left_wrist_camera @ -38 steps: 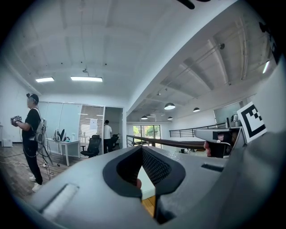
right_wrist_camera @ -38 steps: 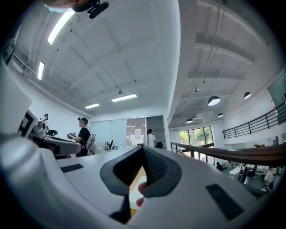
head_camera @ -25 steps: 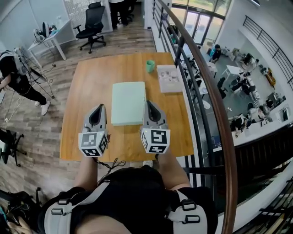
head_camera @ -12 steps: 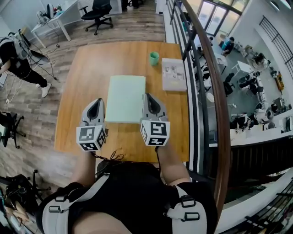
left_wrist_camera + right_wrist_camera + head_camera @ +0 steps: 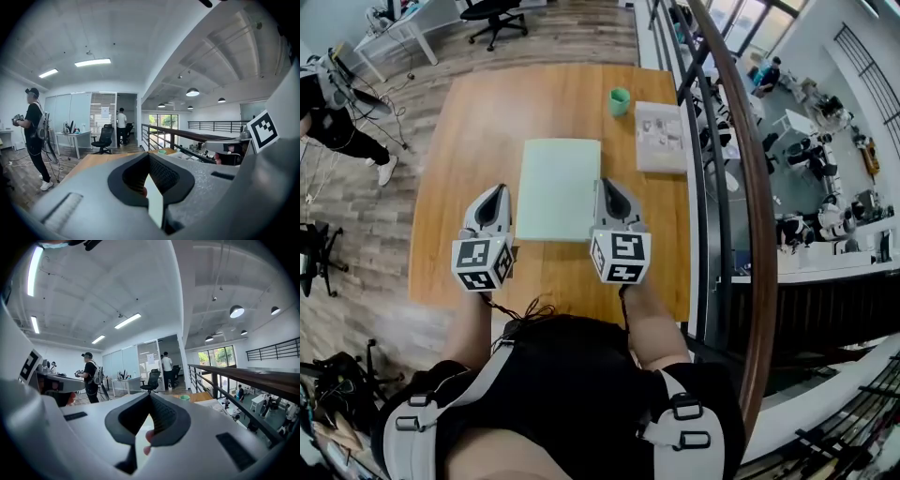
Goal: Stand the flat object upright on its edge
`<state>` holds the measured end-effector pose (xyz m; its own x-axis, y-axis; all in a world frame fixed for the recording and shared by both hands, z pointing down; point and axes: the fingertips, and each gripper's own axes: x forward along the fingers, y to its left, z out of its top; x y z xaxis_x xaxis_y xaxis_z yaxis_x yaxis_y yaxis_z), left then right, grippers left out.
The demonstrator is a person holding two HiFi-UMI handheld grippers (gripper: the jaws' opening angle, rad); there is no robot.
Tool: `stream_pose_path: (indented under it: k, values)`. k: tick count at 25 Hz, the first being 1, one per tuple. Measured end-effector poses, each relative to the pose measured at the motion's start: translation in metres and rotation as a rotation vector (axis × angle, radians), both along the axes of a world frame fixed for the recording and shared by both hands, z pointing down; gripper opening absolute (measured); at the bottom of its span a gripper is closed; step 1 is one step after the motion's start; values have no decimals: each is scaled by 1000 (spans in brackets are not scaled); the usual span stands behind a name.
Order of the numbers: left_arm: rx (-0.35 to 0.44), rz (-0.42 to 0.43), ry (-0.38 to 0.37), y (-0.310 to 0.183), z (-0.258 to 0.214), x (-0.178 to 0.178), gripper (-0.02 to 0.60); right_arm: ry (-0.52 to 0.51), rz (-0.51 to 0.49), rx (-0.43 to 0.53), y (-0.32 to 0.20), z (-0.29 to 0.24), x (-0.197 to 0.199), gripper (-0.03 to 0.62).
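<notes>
A pale green flat object [image 5: 558,186] lies flat in the middle of the wooden table [image 5: 478,122]. My left gripper [image 5: 498,191] hovers just left of its near left corner, apart from it. At the object's near right edge is my right gripper [image 5: 607,186], whose tip overlaps that edge in the head view. Both point away from me. In the left gripper view the jaws [image 5: 149,157] stand together with nothing gripped, and the right gripper [image 5: 150,397] looks the same. Both gripper views look level across the room, over the table.
A green cup [image 5: 621,100] and a white box [image 5: 660,137] stand at the table's far right. A dark railing [image 5: 741,141] runs along the right side with a drop beyond. An office chair [image 5: 492,11] and a person [image 5: 328,122] are off to the far left.
The head view has swung, so the table sits higher and more square in the picture. Both grippers stay shut beside the object's near corners, and the object still lies flat.
</notes>
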<state>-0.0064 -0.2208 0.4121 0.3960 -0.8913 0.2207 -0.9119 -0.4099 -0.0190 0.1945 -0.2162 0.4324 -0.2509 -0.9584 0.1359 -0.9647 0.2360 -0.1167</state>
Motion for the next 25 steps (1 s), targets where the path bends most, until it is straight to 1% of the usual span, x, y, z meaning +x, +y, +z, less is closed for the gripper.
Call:
stream_pose_path:
  k: [5,8,10,13,16,18,19,20,21,23,25]
  values:
    - [-59,22,-3,-12,15,-2,-2,1,-2,-36,-11,11,-2,-3]
    - [-128,22,21,-19,31,-8,-2,-20,-26,-83,-17,25,-6,0]
    - [-178,4,46,-22,43,-15,-2,-34,-35,-120,-21,37,-6,3]
    - [-245,-3,71,-24,64,-25,-2,-56,-57,-189,-24,58,-8,51]
    - [-312,11,82,-25,90,-34,-2,-87,-68,-260,-25,82,-8,69]
    - [-364,28,103,-27,107,-39,-2,-101,-77,-307,-28,99,-7,83]
    - [-397,39,119,-29,116,-41,9,-102,-82,-331,-30,107,-6,91]
    - [-434,49,138,-31,125,-42,58,-98,-86,-355,-32,115,-5,107]
    - [-471,59,156,-34,134,-43,127,-93,-91,-380,-35,124,-4,118]
    - [-543,77,193,-38,153,-43,153,-96,-106,-437,-39,144,-2,146]
    - [-617,99,236,-41,174,-44,180,-126,-126,-502,-42,163,-1,179]
